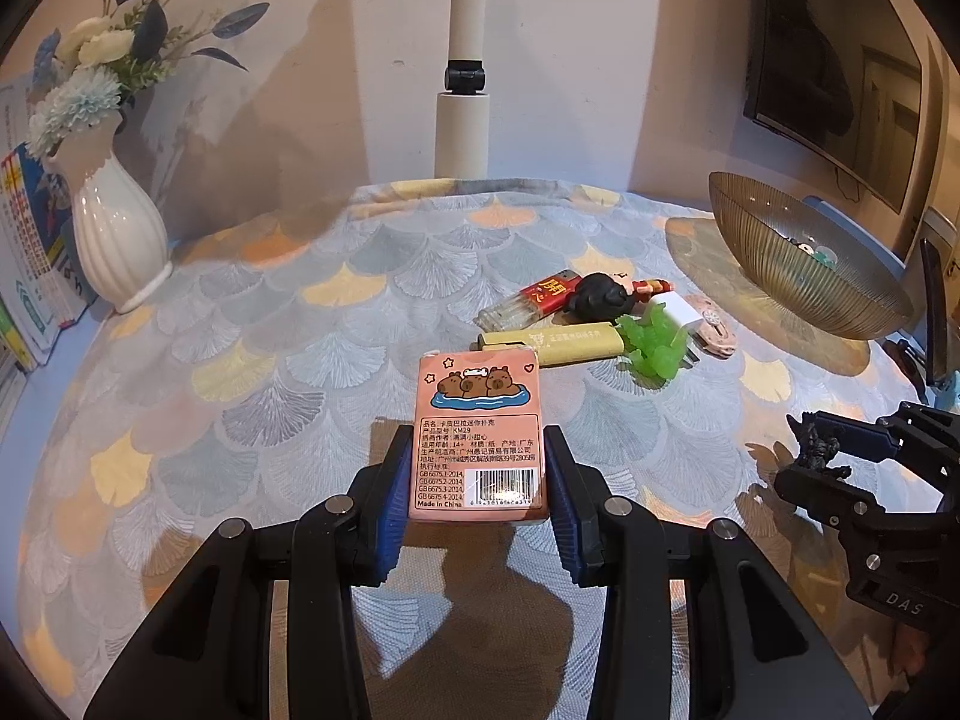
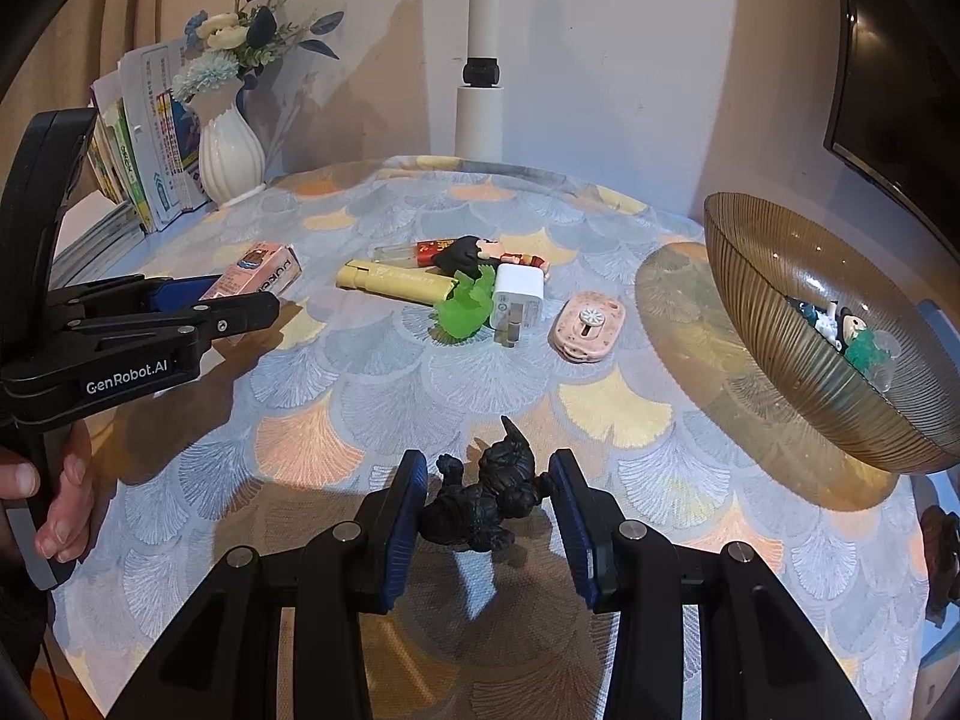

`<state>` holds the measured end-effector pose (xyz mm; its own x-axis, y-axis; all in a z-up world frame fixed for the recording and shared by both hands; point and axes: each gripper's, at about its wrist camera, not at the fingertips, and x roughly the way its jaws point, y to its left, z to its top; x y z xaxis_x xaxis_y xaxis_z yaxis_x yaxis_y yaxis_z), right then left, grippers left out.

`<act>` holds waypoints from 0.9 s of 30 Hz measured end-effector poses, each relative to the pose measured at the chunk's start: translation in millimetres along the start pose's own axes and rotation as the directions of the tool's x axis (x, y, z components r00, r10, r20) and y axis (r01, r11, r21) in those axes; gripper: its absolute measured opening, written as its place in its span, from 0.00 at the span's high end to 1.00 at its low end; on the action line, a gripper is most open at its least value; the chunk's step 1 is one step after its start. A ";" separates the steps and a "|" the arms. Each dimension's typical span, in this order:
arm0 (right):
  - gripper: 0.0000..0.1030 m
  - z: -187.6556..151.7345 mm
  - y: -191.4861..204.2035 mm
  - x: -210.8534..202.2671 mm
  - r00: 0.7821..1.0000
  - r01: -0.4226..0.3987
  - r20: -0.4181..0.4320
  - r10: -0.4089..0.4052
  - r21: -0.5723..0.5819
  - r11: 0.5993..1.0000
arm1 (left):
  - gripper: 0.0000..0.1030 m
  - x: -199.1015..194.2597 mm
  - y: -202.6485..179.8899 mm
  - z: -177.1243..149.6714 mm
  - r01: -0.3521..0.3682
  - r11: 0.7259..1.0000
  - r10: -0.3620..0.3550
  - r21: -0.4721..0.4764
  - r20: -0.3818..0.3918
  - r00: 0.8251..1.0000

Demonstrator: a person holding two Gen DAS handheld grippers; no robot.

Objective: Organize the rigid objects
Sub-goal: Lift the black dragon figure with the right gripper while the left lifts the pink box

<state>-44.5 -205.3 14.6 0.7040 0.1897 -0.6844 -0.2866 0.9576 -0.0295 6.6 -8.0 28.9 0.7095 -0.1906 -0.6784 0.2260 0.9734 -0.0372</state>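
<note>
While the left gripper (image 1: 478,483) has its blue pads pressed against both long sides of a pink card box (image 1: 478,438), the right gripper (image 2: 489,507) is closed onto a small black figurine (image 2: 486,501), each pad touching one side of it. Both held things hang above the patterned tablecloth (image 1: 252,372).

Taking the ribbed glass bowl (image 2: 798,312) as the landmark: it sits tilted at the right side of the table, and the loose pile lies to its left. Nearest the bowl is a pink oval gadget (image 2: 587,324). Further from it come a white plug adapter (image 2: 517,300), a green spiky toy (image 2: 465,309), a yellow lighter (image 2: 393,282), a clear lighter with a red label (image 2: 414,252) and a dark-haired doll (image 2: 474,255), all bunched close together.

Only the right wrist view looks into the bowl, where a few small toys (image 2: 840,324) rest against its lower wall; from the left wrist camera just a sliver of them peeks over the rim. That same right view shows the person's hand (image 2: 63,504) on the left gripper's handle, and the card box from its side. The left wrist view alone gives the box's printed back, with cartoon capybaras and a barcode, and catches the right gripper holding the figurine below the bowl.

Far across the table from the bowl stand a white vase (image 1: 117,222) of blue and white flowers and some leaning booklets (image 2: 150,144).
</note>
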 end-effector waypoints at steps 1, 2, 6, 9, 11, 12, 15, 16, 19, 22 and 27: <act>0.60 0.0 -0.1 0.1 1.000 0.000 -0.001 0.000 0.000 1.000 | 0.64 0.2 0.2 -0.1 0.000 1.000 0.000 0.000 -0.001 1.000; 0.60 -0.1 -0.1 0.1 1.000 -0.001 0.000 0.001 0.000 1.000 | 0.64 0.1 0.3 -0.1 0.001 1.000 -0.001 0.000 0.000 1.000; 0.60 -0.5 0.4 0.1 1.000 -0.002 -0.001 0.002 0.001 1.000 | 0.64 0.2 -0.3 -0.5 0.000 1.000 0.000 0.001 0.000 1.000; 0.60 -0.4 0.3 0.1 1.000 -0.001 -0.001 0.001 0.001 1.000 | 0.64 0.2 -0.2 -0.4 0.000 1.000 0.000 0.000 0.000 1.000; 0.60 -0.4 0.2 0.2 1.000 -0.001 -0.002 0.001 0.002 1.000 | 0.64 0.2 0.2 -0.4 0.002 1.000 -0.002 0.002 0.000 1.000; 0.60 -0.4 0.2 0.3 1.000 -0.002 -0.002 0.002 0.003 1.000 | 0.64 0.2 0.1 -0.4 0.002 1.000 -0.002 0.002 0.000 1.000; 0.60 -0.8 0.8 -0.5 1.000 0.000 -0.002 0.000 0.003 1.000 | 0.64 0.2 0.1 -0.3 0.002 1.000 -0.002 0.001 -0.001 1.000; 0.60 -0.6 0.6 -0.4 1.000 0.000 -0.002 0.000 0.003 1.000 | 0.64 0.2 0.0 -0.3 0.002 1.000 -0.002 0.001 0.000 1.000; 0.60 -0.5 0.6 -0.7 1.000 0.000 -0.001 0.000 0.003 1.000 | 0.64 0.3 0.1 -0.6 0.002 1.000 -0.002 0.001 -0.001 1.000; 0.60 -0.2 0.1 -0.5 1.000 0.000 0.000 0.000 0.004 1.000 | 0.64 0.4 0.3 -0.5 0.002 1.000 -0.002 0.002 -0.001 1.000; 0.60 -0.4 0.6 -2.6 1.000 0.002 0.010 -0.002 0.007 1.000 | 0.64 0.6 0.6 -1.1 0.007 1.000 -0.007 0.003 -0.001 1.000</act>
<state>-46.8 -205.3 16.0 0.7108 0.1899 -0.6773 -0.2805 0.9595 -0.0254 6.4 -7.4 27.7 0.7074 -0.1976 -0.6786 0.2331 0.9716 -0.0398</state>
